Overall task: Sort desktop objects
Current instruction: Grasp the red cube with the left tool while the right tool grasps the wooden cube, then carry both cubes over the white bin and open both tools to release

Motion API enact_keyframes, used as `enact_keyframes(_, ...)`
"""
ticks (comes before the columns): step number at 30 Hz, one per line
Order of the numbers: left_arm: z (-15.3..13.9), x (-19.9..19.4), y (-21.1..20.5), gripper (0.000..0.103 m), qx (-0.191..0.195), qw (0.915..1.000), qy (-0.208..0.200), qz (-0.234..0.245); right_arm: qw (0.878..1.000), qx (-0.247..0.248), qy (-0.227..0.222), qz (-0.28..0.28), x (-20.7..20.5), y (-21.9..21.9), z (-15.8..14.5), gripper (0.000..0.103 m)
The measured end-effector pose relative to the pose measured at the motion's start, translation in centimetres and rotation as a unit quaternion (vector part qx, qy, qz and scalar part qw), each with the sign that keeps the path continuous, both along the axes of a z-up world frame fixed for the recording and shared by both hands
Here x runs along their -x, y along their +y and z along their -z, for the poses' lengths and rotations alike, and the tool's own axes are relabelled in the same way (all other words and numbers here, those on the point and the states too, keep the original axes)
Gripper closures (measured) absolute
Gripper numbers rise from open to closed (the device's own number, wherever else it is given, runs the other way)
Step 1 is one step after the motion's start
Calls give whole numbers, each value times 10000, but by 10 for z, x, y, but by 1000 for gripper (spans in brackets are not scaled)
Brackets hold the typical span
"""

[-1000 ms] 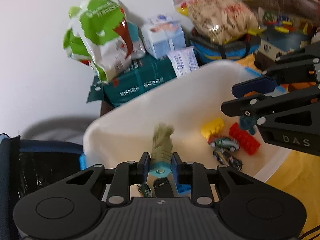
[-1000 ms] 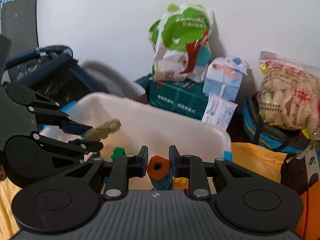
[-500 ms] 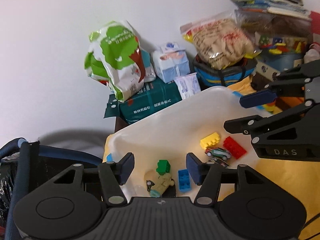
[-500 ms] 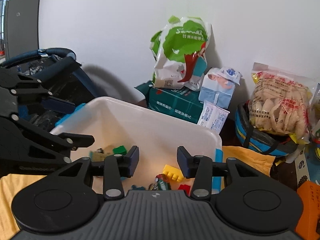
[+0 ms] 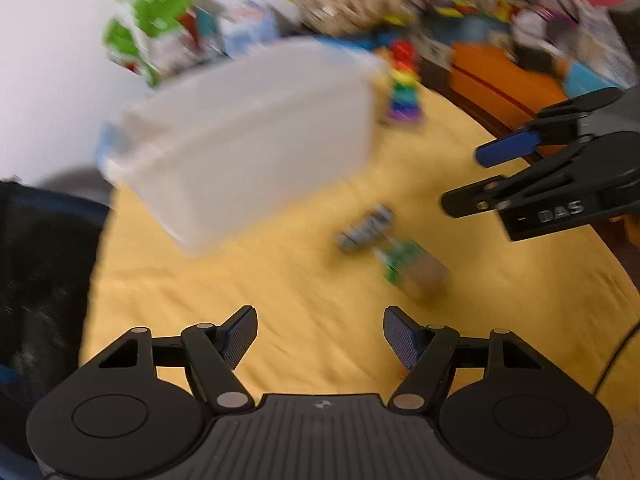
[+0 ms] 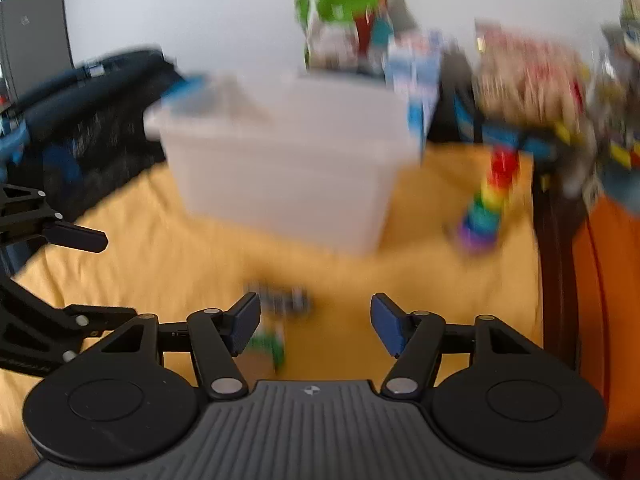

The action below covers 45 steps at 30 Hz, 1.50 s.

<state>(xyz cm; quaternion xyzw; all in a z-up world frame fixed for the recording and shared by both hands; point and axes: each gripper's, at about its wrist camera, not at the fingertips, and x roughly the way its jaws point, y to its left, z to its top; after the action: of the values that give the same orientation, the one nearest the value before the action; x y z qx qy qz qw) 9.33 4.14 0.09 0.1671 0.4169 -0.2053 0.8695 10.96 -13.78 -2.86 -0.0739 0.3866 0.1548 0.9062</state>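
Observation:
Both views are motion-blurred. The white plastic bin (image 5: 256, 132) (image 6: 288, 168) stands on a yellow cloth (image 5: 240, 300). Nearer to me than the bin, a small grey toy car (image 5: 364, 230) (image 6: 284, 298) and a green-and-tan toy (image 5: 412, 270) (image 6: 268, 346) lie on the cloth. My left gripper (image 5: 320, 332) hovers over bare cloth, its jaws opening wide with nothing between them. My right gripper (image 6: 316, 320) hangs just above the two toys, jaws opening and holding nothing. Each gripper also shows in the other's view, the right gripper (image 5: 464, 180) and the left gripper (image 6: 104, 276).
A rainbow ring stacker (image 5: 404, 88) (image 6: 488, 200) stands right of the bin. Snack bags and cartons (image 6: 352, 20) pile against the wall behind it. A dark bag (image 6: 80, 120) sits at the left, and an orange box (image 5: 500, 80) lies past the cloth's right edge.
Both grippers let go of their toys over the bin, then pulled back and down from it over the yellow cloth. Their jaws spread wider.

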Motion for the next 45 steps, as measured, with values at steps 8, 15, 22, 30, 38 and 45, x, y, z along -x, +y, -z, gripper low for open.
enact_keyframes(8,28,27,-28,40,-71,9986,33,522,9986,-208,479,-35,37,-8,39,45)
enact_keyframes(15,42,26,-16,75,2,9986,268,464,9993,-162,194,-267,45,6,35,44)
enact_keyframes(22,36,16,19,75,-162,9998,92,-58,9988,-282,182,-348,33,32,45,44)
enact_keyframes(30,55,6,25,73,-130,9998,158,-84,9992,92,375,-108,20,61,71,70)
enact_keyframes(38,38,7,32,77,84,10000,-15,-28,9989,26,459,-41,31,47,57,70)
enact_keyframes(45,-17,-3,32,77,43,9986,-522,-24,9999,-43,65,135,29,28,16,70)
